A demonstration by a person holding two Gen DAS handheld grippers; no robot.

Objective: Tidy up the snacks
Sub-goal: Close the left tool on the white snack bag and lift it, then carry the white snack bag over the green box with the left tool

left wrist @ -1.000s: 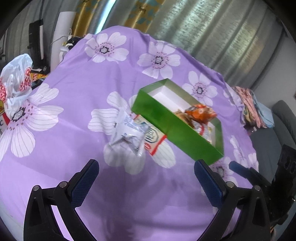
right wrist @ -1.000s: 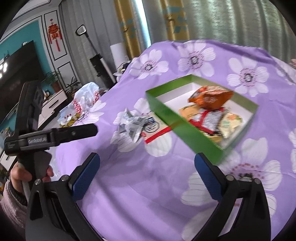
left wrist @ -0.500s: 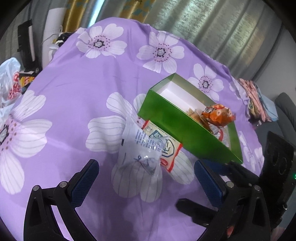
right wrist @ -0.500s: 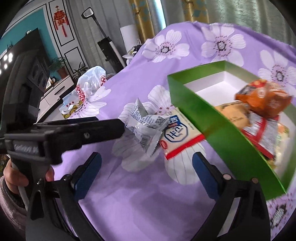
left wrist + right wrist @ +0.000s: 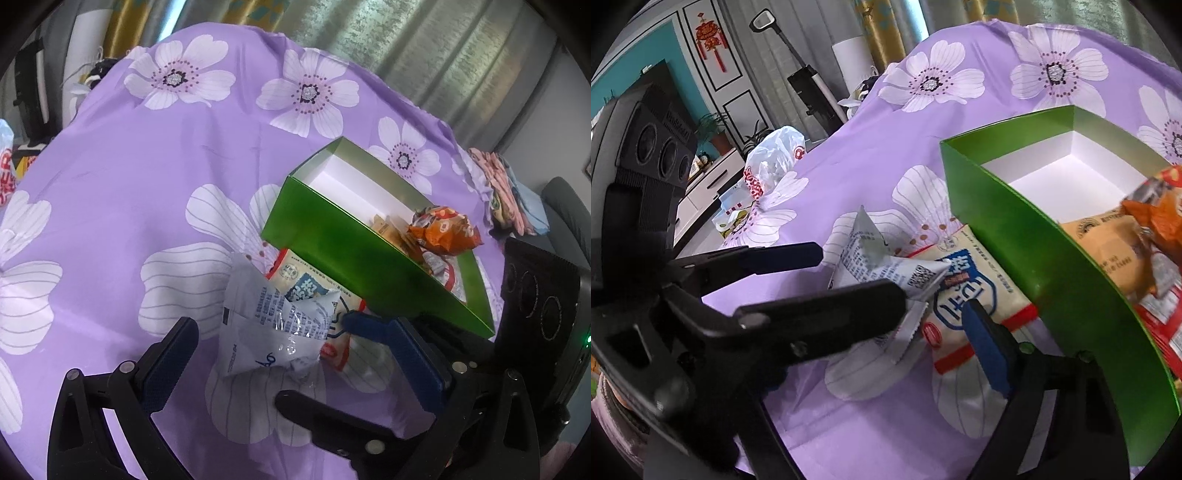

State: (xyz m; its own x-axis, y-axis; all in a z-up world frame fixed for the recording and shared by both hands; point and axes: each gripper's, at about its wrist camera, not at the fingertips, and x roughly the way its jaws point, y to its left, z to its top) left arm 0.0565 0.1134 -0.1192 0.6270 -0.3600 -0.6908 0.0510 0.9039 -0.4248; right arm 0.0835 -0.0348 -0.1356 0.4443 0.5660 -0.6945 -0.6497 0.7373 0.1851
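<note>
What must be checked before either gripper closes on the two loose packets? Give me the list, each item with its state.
1. Left gripper open around the silver packet: ok, its pads stand clear on both sides.
2. Right gripper on a packet: cannot tell. Its jaws have just been closing, with both packets' near ends between them.
3. Grippers clear of each other: not ok, their fingers crowd together beside the silver packet.
4. Packets separate: not ok, the silver packet overlaps the blue-label packet.
5. Room in the green box: ok, its far end is bare.
</note>
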